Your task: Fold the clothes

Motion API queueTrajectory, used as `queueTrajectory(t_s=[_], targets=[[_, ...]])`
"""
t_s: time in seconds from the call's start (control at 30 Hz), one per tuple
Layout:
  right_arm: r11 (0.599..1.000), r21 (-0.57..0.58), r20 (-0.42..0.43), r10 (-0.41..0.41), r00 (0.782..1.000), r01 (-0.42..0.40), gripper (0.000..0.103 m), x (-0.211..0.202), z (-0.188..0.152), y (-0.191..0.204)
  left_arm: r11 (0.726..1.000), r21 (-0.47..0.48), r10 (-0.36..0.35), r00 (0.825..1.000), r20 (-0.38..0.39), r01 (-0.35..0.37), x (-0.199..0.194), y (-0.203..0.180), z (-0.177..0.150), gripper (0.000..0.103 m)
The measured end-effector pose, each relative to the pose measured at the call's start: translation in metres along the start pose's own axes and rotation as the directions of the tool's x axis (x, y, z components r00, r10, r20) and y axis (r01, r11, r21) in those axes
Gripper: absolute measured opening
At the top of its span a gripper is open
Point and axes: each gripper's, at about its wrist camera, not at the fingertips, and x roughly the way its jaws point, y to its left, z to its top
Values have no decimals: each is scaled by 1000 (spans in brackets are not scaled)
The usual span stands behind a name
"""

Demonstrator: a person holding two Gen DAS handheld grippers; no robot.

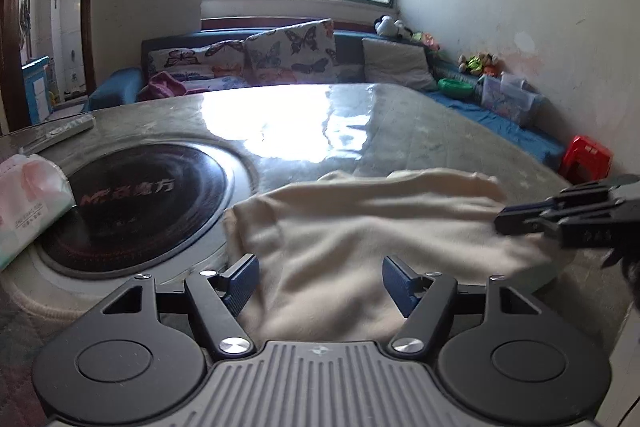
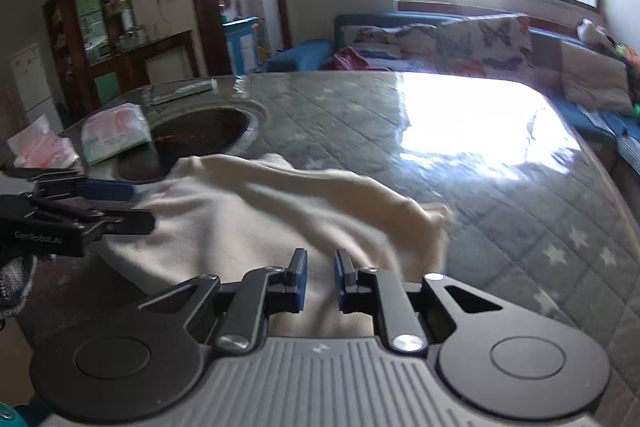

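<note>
- We are at a round worktop (image 1: 400, 115) under a quilted, star-printed cover with a shiny clear sheet over it. Window light glares off its far half.
- One cream garment (image 1: 360, 227) lies on the near part of the worktop, rumpled, its far edge bunched into a soft ridge. Its near edge seems to hang over the worktop rim towards us.
- Our left tongs (image 1: 318, 283) stand released, jaws well apart, with the cloth's near part between them. We see no pad pressing on it.
- Our right tongs (image 2: 320, 279) stand nearly clenched, a narrow gap left between the pads. Cream cloth shows in that gap, but we cannot tell whether it is pinched or merely lies behind.
- To the left of the garment a dark round hotplate (image 1: 148, 203) is sunk into the worktop. A soft tissue pack (image 1: 28, 203) rests at its left rim, and a grey remote (image 1: 60, 137) lies beyond.
- We judge the folding to be at an early stage: no flat, squared fold shows yet. The cloth still needs spreading, folding and smoothing.
</note>
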Motion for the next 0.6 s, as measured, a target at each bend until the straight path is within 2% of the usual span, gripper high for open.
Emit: queueTrajectory(t_s=[0.13, 0.27, 0.33, 0.5, 0.6], targets=[[1000, -19, -2, -5, 1000, 5, 13, 11, 11, 4, 996, 35, -81, 997, 0, 81, 6, -21, 2, 68], [999, 6, -46, -40, 998, 40, 13, 39, 25, -9, 985, 85, -149, 989, -21, 150, 17, -41, -1, 66], [998, 20, -58, -54, 997, 55, 13, 49, 29, -15, 982, 101, -157, 987, -40, 161, 23, -46, -5, 61], [995, 38, -62, -93, 994, 96, 13, 62, 37, -30, 978, 124, -163, 985, -54, 169, 26, -47, -9, 61], [995, 54, -53, -75, 996, 78, 14, 61, 45, -30, 980, 112, -163, 986, -47, 167, 23, -44, -6, 61]])
